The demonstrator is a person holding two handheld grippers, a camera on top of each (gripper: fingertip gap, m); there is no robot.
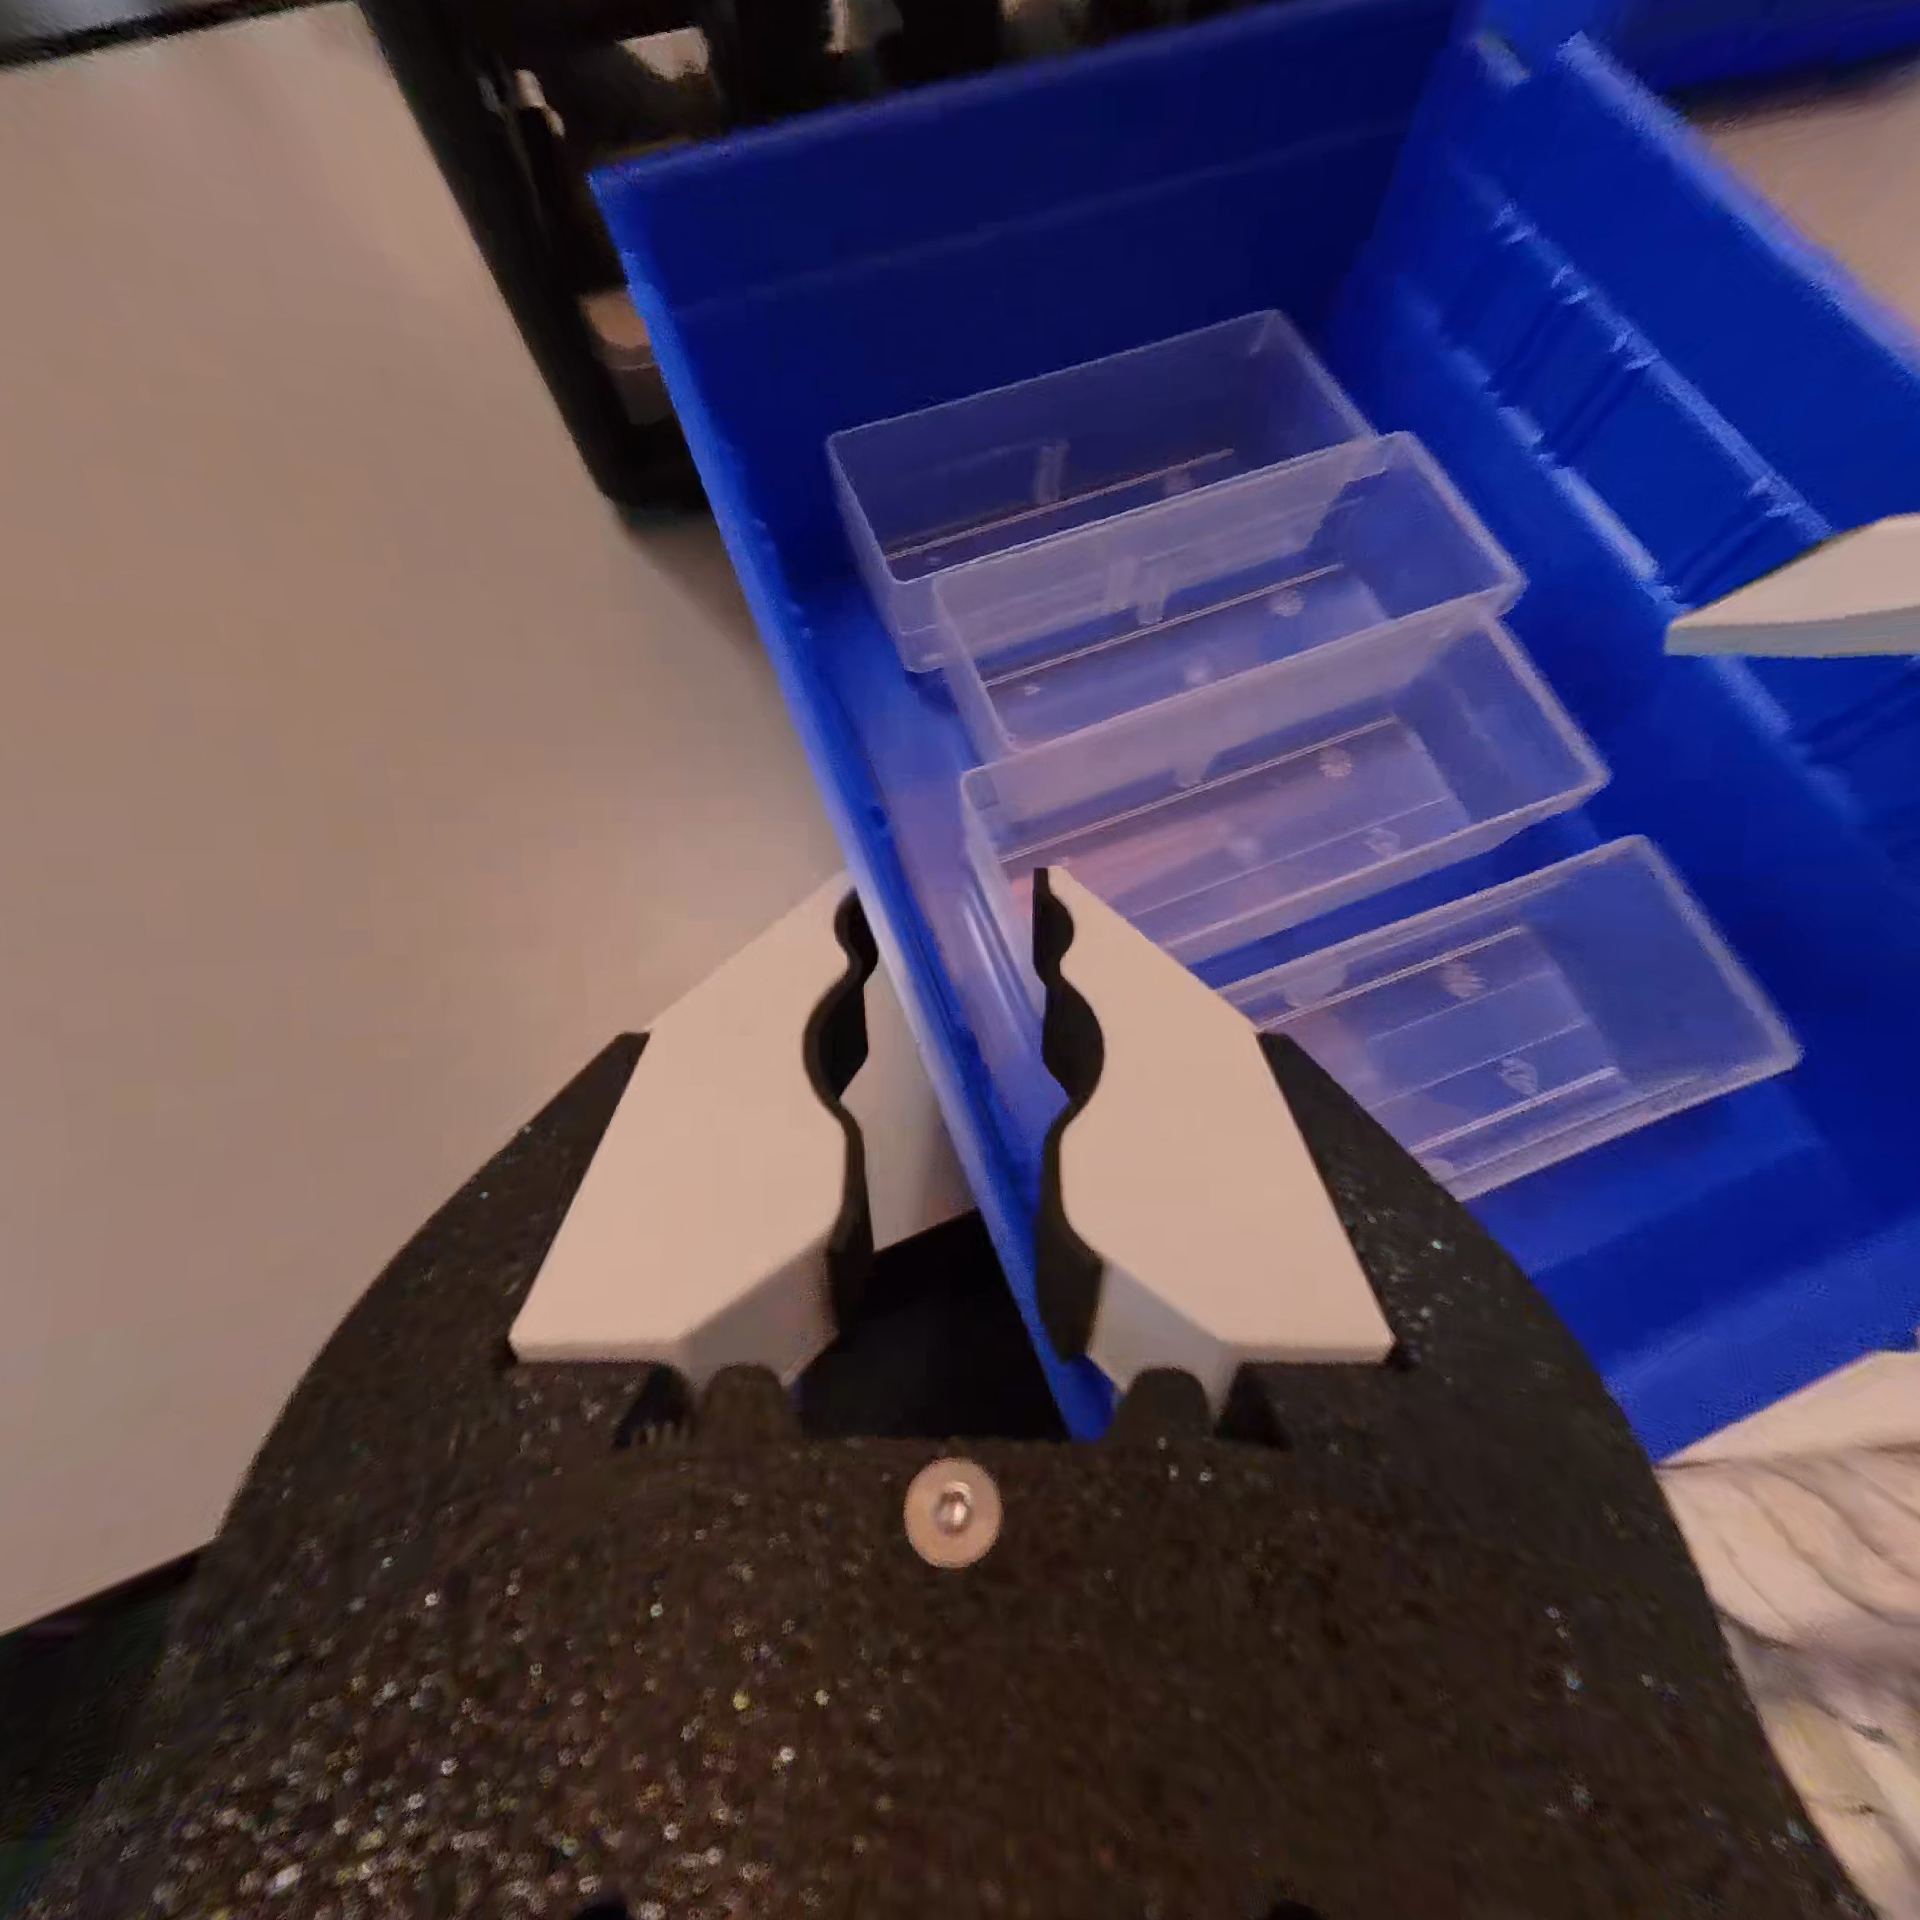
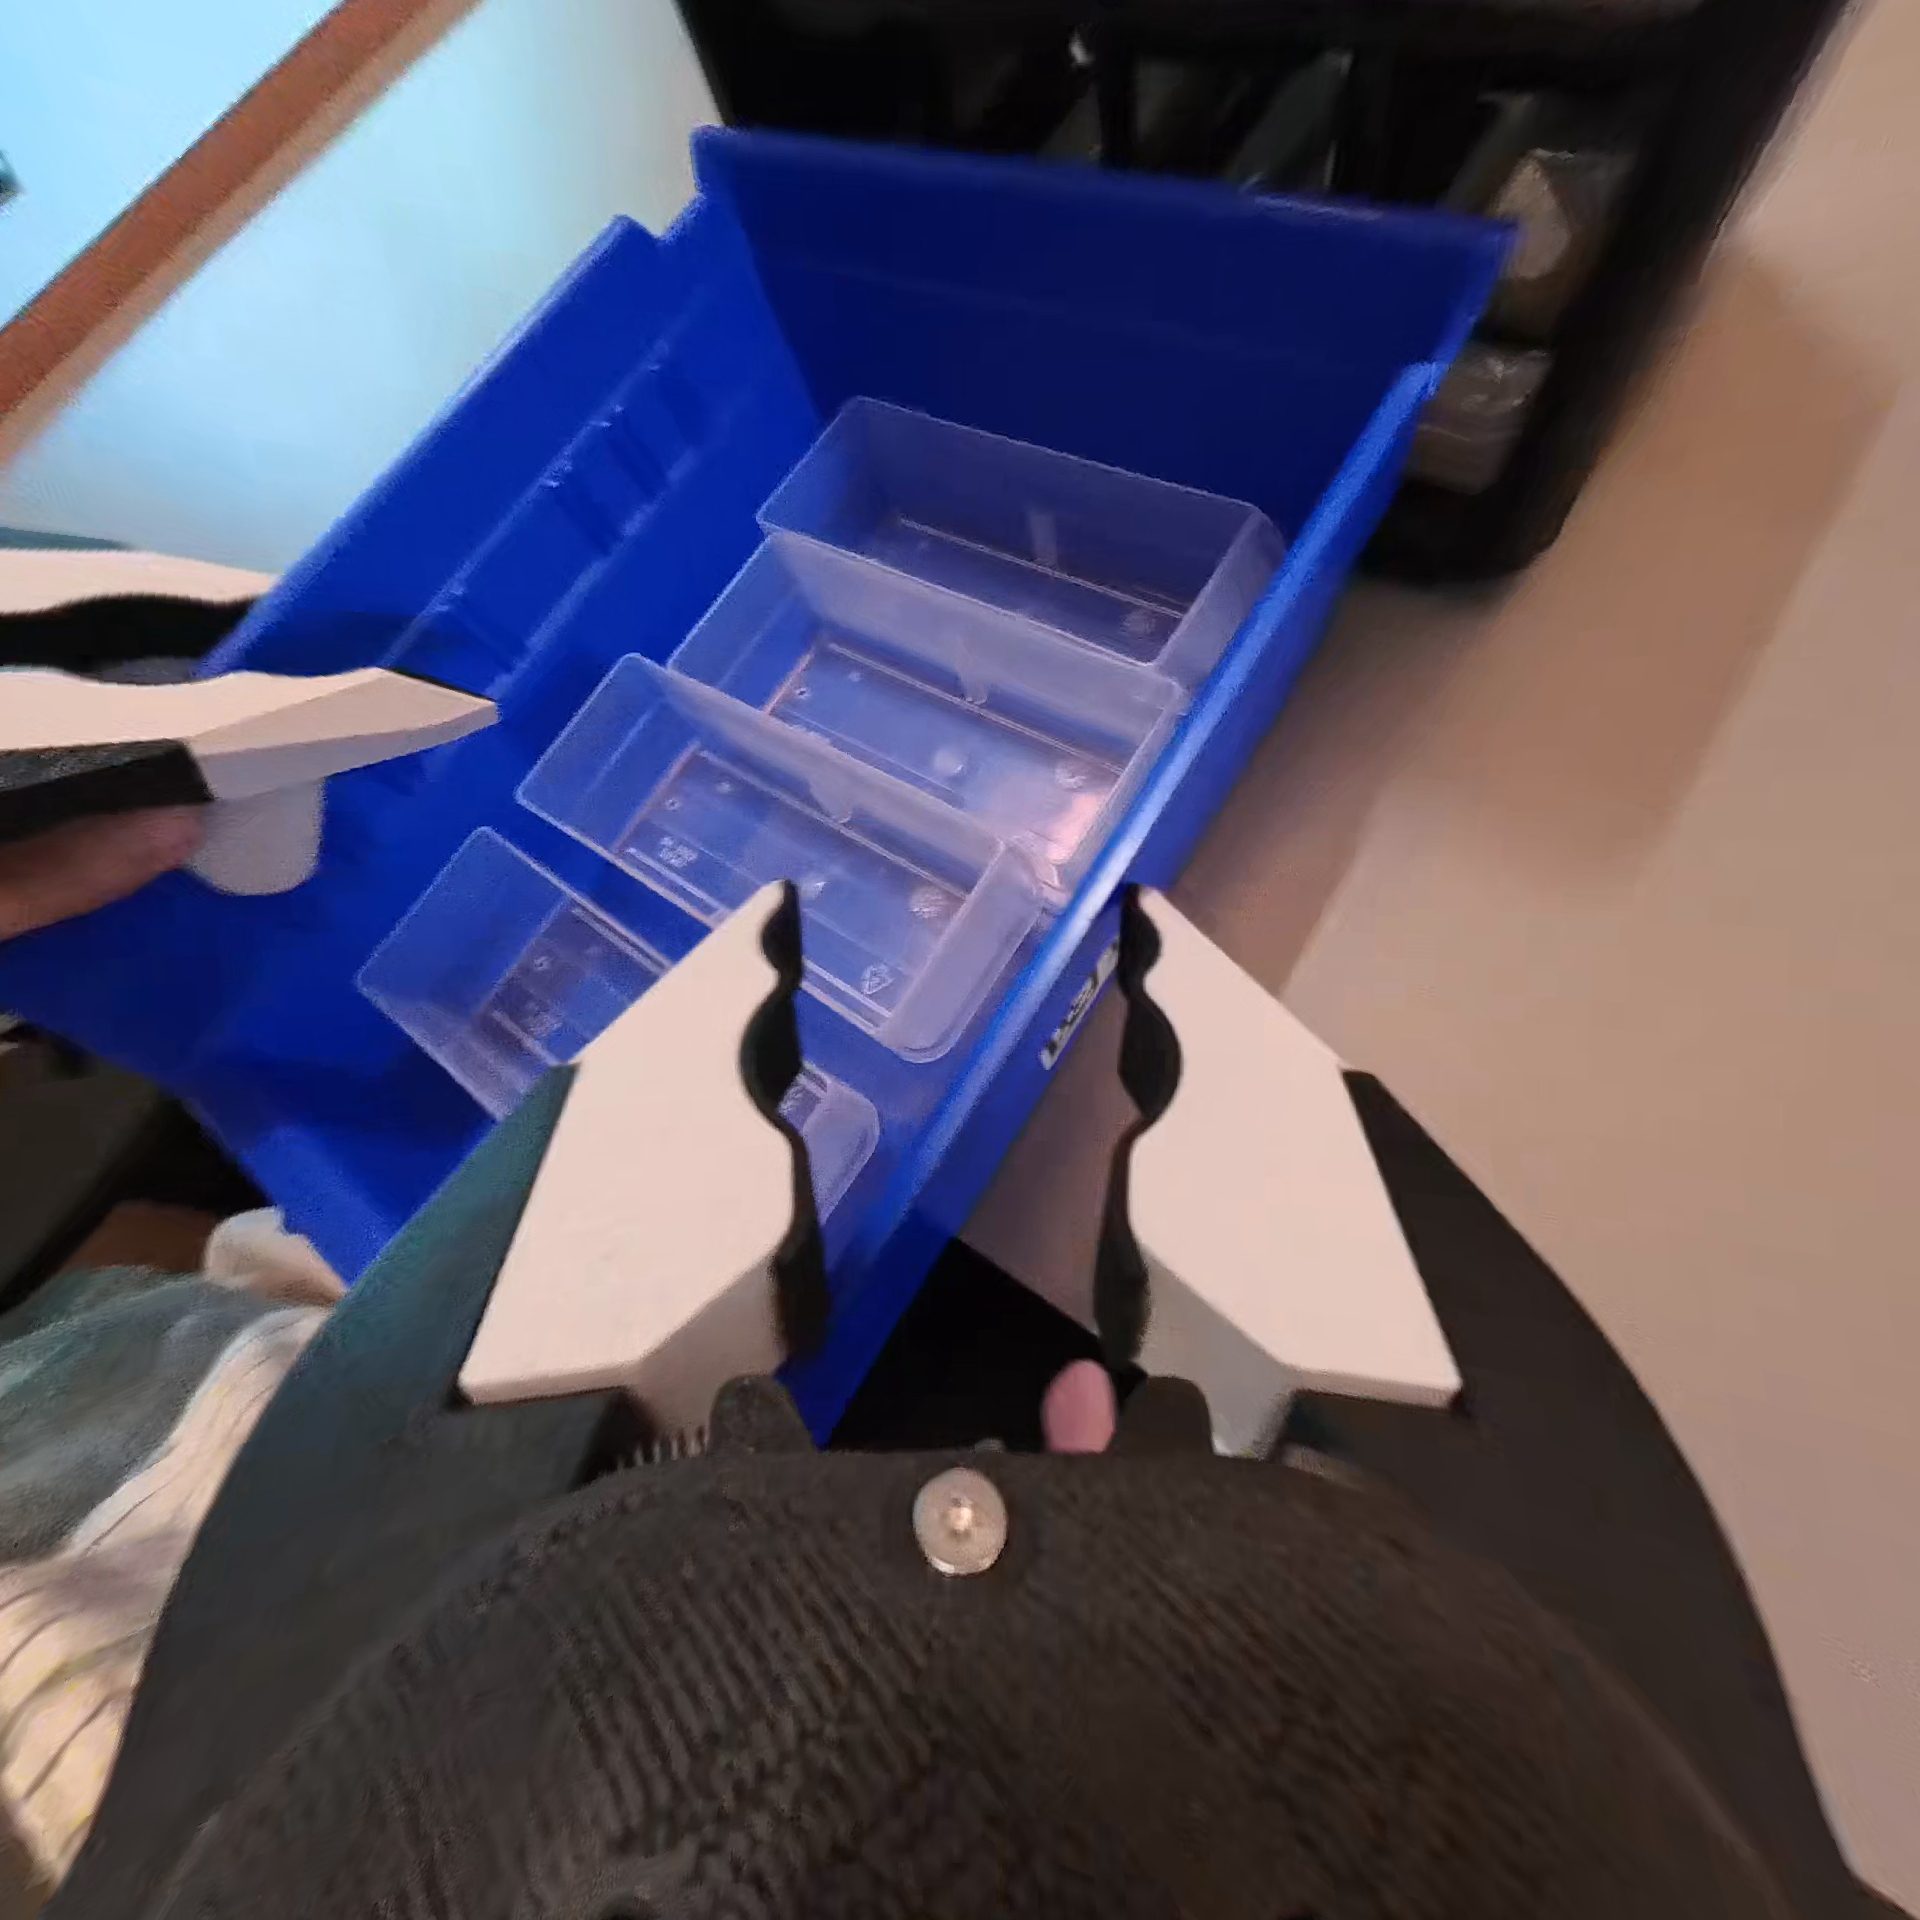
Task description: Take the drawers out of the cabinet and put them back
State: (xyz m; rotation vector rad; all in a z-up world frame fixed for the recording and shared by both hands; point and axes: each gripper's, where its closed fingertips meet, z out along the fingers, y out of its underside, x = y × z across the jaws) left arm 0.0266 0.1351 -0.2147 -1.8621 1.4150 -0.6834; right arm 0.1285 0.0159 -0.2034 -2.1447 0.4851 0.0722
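Several clear plastic drawers (image 1: 1278, 810) lie in a row inside a blue bin (image 1: 987, 239); they also show in the right wrist view (image 2: 862, 831). My left gripper (image 1: 945, 886) is open, its fingers on either side of the bin's left wall, which crosses the gap at a slant. My right gripper (image 2: 956, 899) is open wider and straddles the bin's right wall (image 2: 1195, 810). Each gripper's finger shows in the other view (image 1: 1818, 603) (image 2: 343, 727). The black cabinet (image 1: 582, 312) stands behind the bin (image 2: 1039, 260) and also shows in the right wrist view (image 2: 1507, 260). Both views are blurred.
The bin and cabinet stand on a beige table (image 1: 312, 727) (image 2: 1558, 831). A pale cloth (image 1: 1818, 1558) (image 2: 104, 1455) lies at the bin's near end. Another blue bin (image 1: 1818, 42) sits at the far right. A person's hand (image 2: 62, 862) holds the left gripper.
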